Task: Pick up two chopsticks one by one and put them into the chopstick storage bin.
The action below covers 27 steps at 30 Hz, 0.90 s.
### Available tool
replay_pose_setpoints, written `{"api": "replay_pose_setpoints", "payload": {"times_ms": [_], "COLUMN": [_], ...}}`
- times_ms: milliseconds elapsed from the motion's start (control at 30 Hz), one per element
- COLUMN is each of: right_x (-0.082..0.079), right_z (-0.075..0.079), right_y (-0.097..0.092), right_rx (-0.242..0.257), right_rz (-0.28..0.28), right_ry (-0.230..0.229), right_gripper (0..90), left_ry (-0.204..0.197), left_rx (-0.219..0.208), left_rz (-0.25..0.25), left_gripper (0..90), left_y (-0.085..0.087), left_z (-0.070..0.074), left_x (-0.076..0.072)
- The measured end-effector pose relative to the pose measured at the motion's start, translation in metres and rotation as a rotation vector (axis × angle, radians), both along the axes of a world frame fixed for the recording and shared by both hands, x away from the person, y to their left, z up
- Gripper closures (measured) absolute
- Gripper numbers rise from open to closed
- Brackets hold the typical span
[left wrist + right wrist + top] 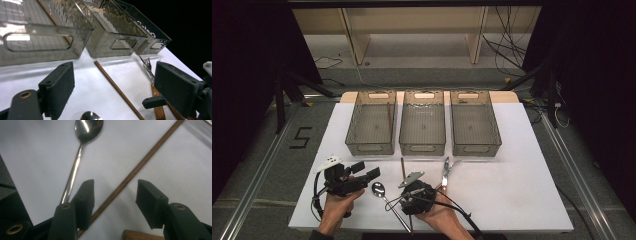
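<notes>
Right gripper sits at the near edge from above, over the thin wooden stick, with the spoon to its left and the fork to its right. All three bins look empty, so nothing's sorted yet.

Left gripper view: jaws spread wide, holding nothing.

Right gripper view: jaws half open, straddling the stick without pinching it.

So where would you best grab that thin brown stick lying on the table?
Probably near the end closest to the person, from straight above. The stick lies flat on the white table, so only its two long sides are free. The right tool already has its jaws open either side of it, with the spoon just beside.
</notes>
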State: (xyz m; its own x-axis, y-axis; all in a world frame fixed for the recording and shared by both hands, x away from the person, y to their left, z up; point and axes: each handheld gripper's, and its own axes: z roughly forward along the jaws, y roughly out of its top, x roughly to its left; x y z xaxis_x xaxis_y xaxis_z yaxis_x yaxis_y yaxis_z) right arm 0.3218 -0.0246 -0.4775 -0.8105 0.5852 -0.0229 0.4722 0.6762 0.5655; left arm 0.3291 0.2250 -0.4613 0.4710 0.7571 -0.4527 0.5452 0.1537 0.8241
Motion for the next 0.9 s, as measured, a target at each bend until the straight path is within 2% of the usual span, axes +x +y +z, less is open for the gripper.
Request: {"api": "replay_pose_setpoints", "payload": {"times_ms": [133, 267, 433, 900], "right_x": [0.0001, 0.0009, 0.0023, 0.0059], "right_z": [-0.0043, -0.0035, -0.0024, 0.0001], "right_y": [0.0030, 0.0032, 0.0051, 0.0082], "right_rx": [-0.037, -0.038, -0.045, -0.076], "right_rz": [0.012, 0.017, 0.006, 0.041], "right_ry": [-0.005, 0.013, 0.031, 0.055], "right_gripper": [52.8, 55.0, 57.9, 67.9], "left_ry": [0.019, 0.031, 0.032, 0.031], "left_rx": [0.004, -0.012, -0.010, -0.005], "left_rz": [0.007, 0.017, 0.014, 0.016], "left_gripper": [16.5, 16.5, 16.5, 16.6], "left_y": [0.0026, 0.0044, 0.0032, 0.0035], "left_z": [-0.0064, -0.0085, -0.0086, -0.0109], "left_x": [-0.0024, -0.0038, -0.0064, -0.0078]}}
